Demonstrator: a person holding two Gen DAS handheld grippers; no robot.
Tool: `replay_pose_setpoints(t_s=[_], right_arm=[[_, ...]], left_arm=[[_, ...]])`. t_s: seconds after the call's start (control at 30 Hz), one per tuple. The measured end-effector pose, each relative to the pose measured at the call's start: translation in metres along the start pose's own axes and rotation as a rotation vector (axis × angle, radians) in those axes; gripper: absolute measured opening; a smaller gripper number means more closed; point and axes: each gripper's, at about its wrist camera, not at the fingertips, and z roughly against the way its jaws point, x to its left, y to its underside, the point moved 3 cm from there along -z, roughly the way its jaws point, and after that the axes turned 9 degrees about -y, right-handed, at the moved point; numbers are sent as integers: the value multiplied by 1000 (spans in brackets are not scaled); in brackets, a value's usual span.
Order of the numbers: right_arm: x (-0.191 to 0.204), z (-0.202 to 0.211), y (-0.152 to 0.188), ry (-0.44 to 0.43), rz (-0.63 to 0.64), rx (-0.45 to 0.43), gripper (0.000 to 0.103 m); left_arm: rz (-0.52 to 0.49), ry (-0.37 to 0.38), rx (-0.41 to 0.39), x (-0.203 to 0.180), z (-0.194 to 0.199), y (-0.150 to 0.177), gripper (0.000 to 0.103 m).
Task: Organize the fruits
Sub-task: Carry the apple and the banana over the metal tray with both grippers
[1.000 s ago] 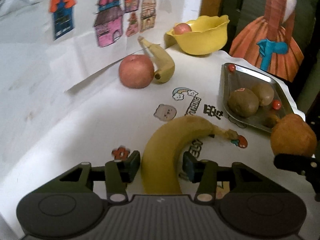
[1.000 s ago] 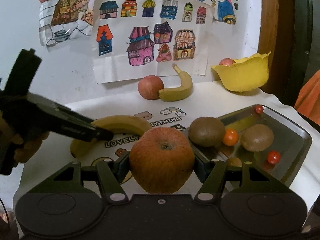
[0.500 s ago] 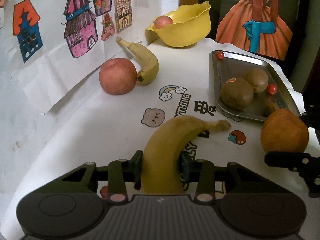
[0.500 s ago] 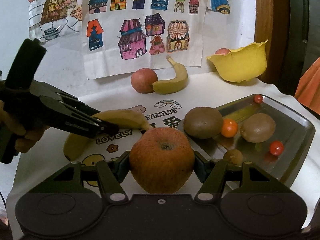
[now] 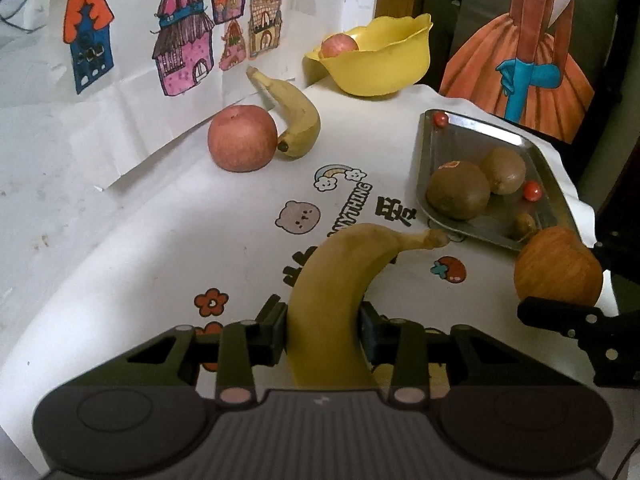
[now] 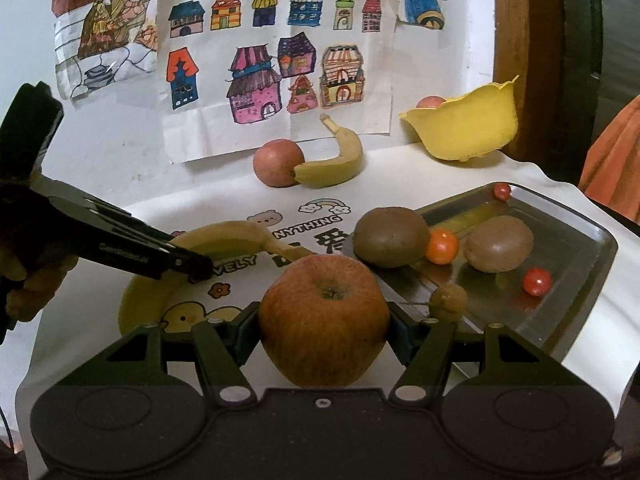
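Observation:
My left gripper (image 5: 324, 330) is shut on a yellow banana (image 5: 340, 280) whose stem points toward the metal tray (image 5: 426, 152). In the right wrist view the same banana (image 6: 224, 240) lies low over the printed cloth with the left gripper's fingers (image 6: 176, 260) around it. My right gripper (image 6: 324, 338) is shut on a red-orange apple (image 6: 324, 312), held just in front of the tray (image 6: 576, 280). That apple (image 5: 558, 272) shows at the right of the left wrist view. A second apple (image 5: 242, 138) and a second banana (image 5: 296, 120) rest by the back wall.
A yellow bowl (image 5: 380, 64) at the back holds a pinkish fruit (image 5: 340, 46). The tray carries two kiwis (image 6: 392, 236), small red tomatoes (image 6: 442, 246) and a little brown fruit (image 6: 450, 300). Paper drawings (image 6: 272, 76) hang on the wall. A hand (image 6: 24, 280) grips the left tool.
The left gripper has closed from open onto the banana and turned toward the back of the table. The right gripper keeps the apple, shifted slightly.

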Motion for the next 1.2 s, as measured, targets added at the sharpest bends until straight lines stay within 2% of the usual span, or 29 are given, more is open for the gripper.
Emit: replay_pose_setpoints(t_s=[0.33,0.63,0.87,1.2], right_arm=[[-16,17,-2,31,-33,-60,66],[-60,35,1,133,-108,-134,66],[-97,35,4,192,-168,-170,66],[-126,18,10,222,-209,-168,66]], left_arm=[[36,38,-74,-19,19,-23,40],[53,121,-132,-63,18,-61,40],[19,177,-163,-103,17,-85,40],[-31,196,-158,-148,-7,-108,39]])
